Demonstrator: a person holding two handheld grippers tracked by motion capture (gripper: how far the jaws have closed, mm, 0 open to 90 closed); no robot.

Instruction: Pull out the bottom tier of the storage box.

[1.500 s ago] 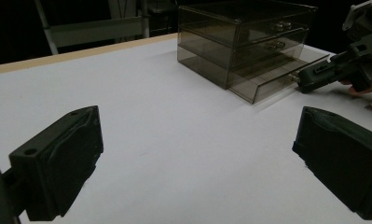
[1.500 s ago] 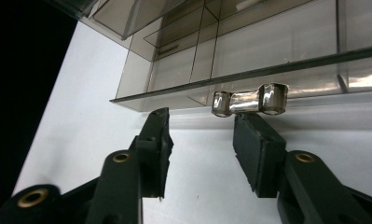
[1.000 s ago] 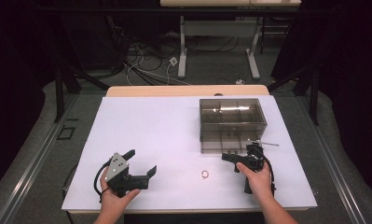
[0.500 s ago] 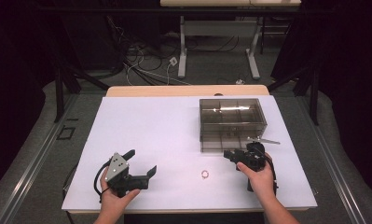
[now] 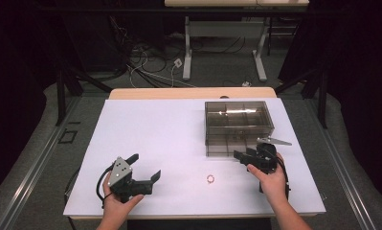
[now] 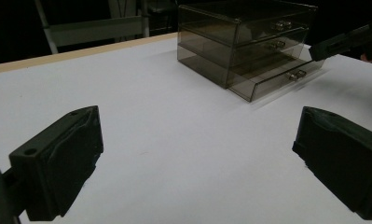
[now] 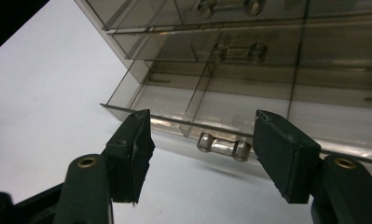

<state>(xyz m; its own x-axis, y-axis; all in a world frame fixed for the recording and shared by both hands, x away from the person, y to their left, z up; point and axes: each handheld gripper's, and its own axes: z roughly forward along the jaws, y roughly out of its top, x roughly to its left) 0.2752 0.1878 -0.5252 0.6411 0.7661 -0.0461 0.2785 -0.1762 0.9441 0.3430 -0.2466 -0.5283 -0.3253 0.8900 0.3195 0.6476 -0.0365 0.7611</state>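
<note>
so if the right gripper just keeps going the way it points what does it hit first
Most likely the metal handle on the pulled-out bottom drawer of the clear drawer box. It sits dead ahead between the right gripper's open fingers, which have just been opening, untouched; the depth is hard to judge.

1. The left forearm comes in from the bottom edge of the high view, and its hand [image 5: 116, 203] wraps the left gripper [image 5: 145, 168] from behind.
2. The left gripper lies low and roughly level, pointing up and to the right in the high view, its jaws spread wide with nothing between them.
3. The right forearm enters from the bottom right, and its hand [image 5: 271, 179] holds the right gripper [image 5: 240, 157] pointing leftward.
4. The right gripper's jaws have just been opening; in the right gripper view [image 7: 202, 144] they stand apart, pads pressing on nothing.
</note>
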